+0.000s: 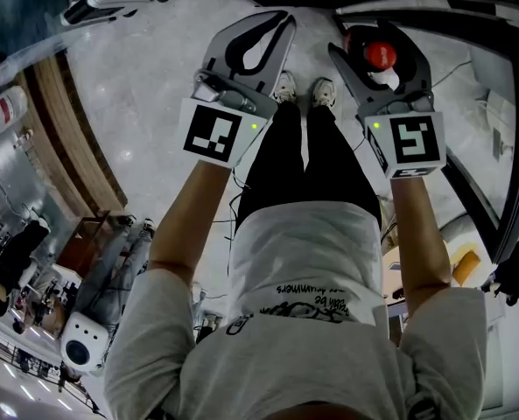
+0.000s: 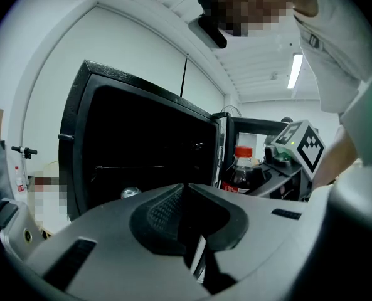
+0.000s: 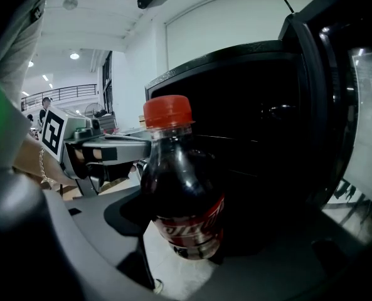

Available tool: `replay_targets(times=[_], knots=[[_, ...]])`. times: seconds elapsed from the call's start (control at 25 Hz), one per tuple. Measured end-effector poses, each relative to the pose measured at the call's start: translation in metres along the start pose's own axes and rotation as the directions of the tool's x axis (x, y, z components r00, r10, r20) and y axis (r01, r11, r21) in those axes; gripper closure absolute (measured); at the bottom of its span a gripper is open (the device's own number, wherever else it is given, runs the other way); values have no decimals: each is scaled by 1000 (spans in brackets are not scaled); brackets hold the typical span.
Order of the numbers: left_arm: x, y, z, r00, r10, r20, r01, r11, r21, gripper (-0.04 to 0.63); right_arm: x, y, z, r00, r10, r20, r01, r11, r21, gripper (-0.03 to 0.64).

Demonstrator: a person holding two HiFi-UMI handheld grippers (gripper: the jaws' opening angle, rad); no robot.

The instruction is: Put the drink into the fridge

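Fingers (image 3: 79,231) of my right gripper (image 1: 377,52) clamp the cola bottle (image 3: 182,199) upright before the fridge (image 3: 236,93) for shelving; left gripper (image 2: 186,190) closed, empty.

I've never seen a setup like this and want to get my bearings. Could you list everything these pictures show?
cola bottle: one, dark drink with red cap and red label, upright between the right gripper's jaws
fridge: one, black, just ahead of both grippers
silvery round thing: one, low against the fridge front, possibly a can top
white machine: one, on the floor, lower left of the head view
floor: one, pale grey, speckled
shoes: one pair, white, on the floor between the grippers
left gripper: one, grey, jaws together, holding nothing
right gripper: one, grey, closed on the cola bottle
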State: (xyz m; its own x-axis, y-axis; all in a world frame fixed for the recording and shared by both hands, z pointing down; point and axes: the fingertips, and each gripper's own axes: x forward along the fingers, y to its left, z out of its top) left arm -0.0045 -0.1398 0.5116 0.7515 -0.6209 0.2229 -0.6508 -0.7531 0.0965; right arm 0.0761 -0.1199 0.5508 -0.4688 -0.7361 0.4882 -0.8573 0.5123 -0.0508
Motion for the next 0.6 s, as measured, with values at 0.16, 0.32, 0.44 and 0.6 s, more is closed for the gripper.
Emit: replay_targets(times=[0.16, 0.32, 0.44, 0.6], knots=[[10, 4, -6, 1000, -3, -7, 3, 1000, -8, 561, 11, -4, 0, 1000, -2, 0, 2, 1000, 8, 287], [15, 10, -12, 1000, 2, -5, -2, 1000, -13, 561, 20, -8, -6, 1000, -2, 0, 2, 1000, -10, 287], [18, 12, -20, 1000, 3, -6, -3, 1000, -5, 561, 26, -9, -13, 1000, -5, 2, 5, 1000, -11, 287], [31, 21, -17, 1000, 0, -3, 0, 1000, 5, 561, 42, -16, -10, 1000, 1, 0, -1, 1000, -25, 287]])
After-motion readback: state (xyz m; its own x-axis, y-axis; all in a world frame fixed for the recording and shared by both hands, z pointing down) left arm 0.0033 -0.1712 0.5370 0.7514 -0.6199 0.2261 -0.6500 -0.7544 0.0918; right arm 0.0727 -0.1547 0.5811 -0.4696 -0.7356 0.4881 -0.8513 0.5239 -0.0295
